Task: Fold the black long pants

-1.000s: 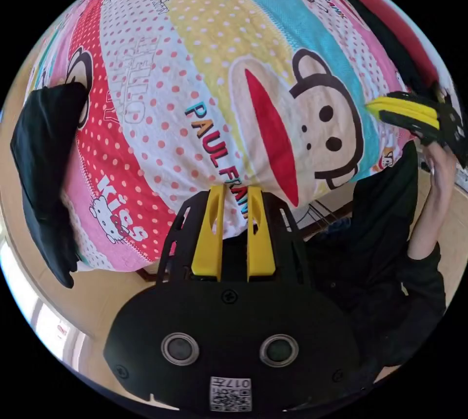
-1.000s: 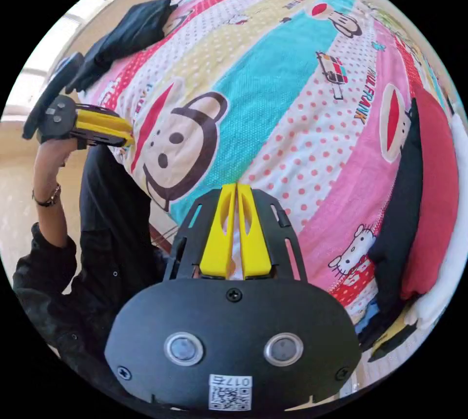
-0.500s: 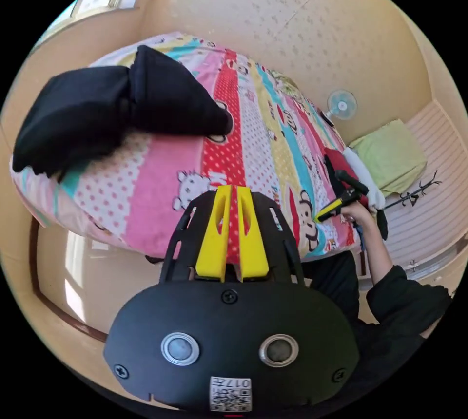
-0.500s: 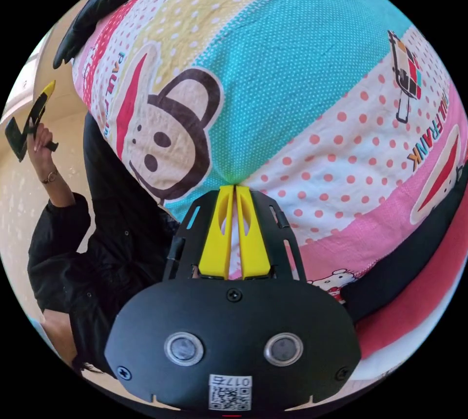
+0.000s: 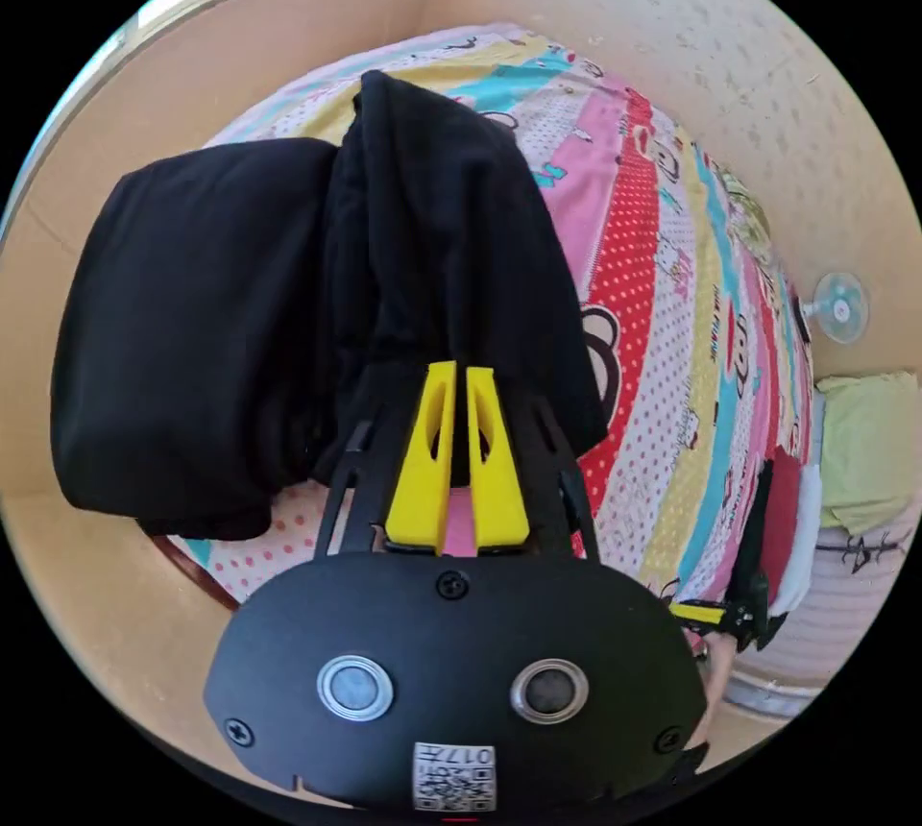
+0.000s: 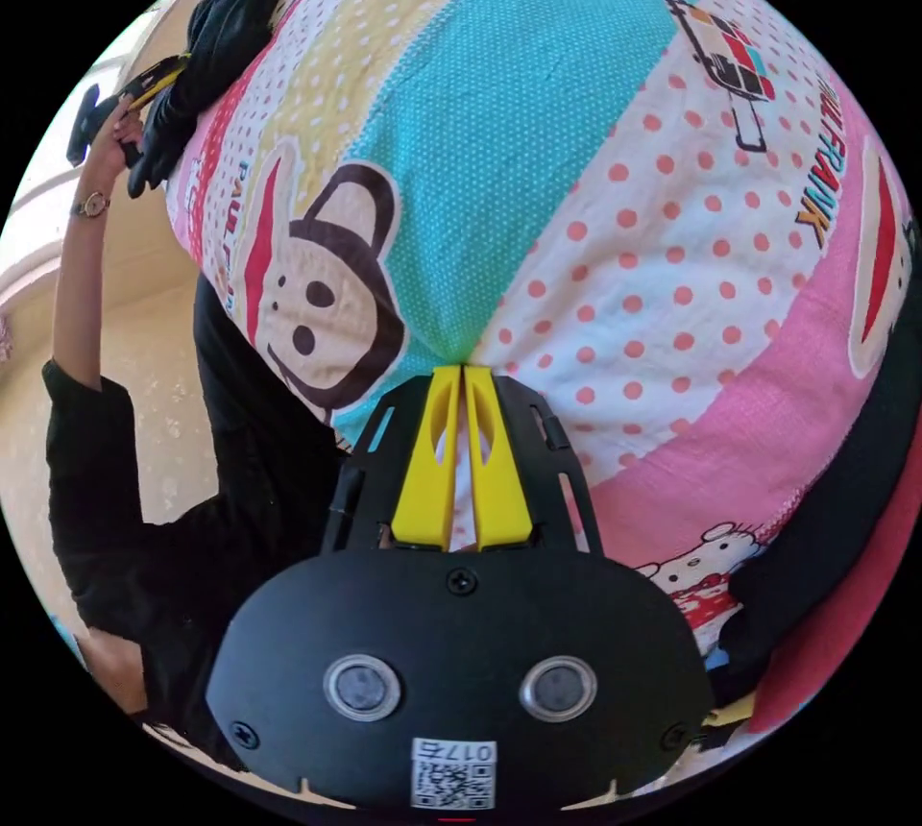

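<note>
The black long pants (image 5: 288, 288) lie bunched on the near left corner of the bed, on the striped cartoon-print bedsheet (image 5: 663, 327). The left gripper (image 5: 454, 372) reaches their edge, its yellow fingers (image 5: 423, 461) close together with a narrow gap; whether they grip cloth I cannot tell. The right gripper (image 6: 459, 372) has its fingers (image 6: 427, 461) together, tips touching the bedsheet (image 6: 538, 144); whether they pinch it I cannot tell.
</note>
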`<action>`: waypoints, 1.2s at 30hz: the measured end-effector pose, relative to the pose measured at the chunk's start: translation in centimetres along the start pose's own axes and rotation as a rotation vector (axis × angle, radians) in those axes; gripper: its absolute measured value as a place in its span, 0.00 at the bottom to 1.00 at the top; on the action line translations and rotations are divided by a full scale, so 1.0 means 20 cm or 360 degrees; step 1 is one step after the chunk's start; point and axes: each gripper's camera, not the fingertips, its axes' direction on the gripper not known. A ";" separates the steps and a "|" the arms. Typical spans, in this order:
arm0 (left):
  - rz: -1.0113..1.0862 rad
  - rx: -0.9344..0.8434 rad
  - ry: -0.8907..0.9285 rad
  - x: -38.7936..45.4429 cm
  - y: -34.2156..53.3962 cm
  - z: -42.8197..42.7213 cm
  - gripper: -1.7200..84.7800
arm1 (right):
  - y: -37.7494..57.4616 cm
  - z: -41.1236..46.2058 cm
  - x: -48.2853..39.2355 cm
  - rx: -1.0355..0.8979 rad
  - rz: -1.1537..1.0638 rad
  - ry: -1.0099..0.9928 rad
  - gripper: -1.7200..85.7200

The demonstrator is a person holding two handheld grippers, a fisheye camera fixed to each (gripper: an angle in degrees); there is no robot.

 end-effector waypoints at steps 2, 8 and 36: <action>0.0240 0.0113 0.0119 0.17 0.17 -0.07 0.03 | 0.10 0.04 0.00 0.0191 -0.0032 -0.0036 0.02; 0.0856 0.0097 0.0385 0.48 0.88 -0.21 0.02 | 0.22 0.15 -0.05 0.0428 -0.0059 -0.0054 0.02; -0.0426 0.0313 0.1282 -0.75 0.98 -0.56 0.12 | 0.55 0.04 -2.09 0.1172 -0.1430 0.0455 0.15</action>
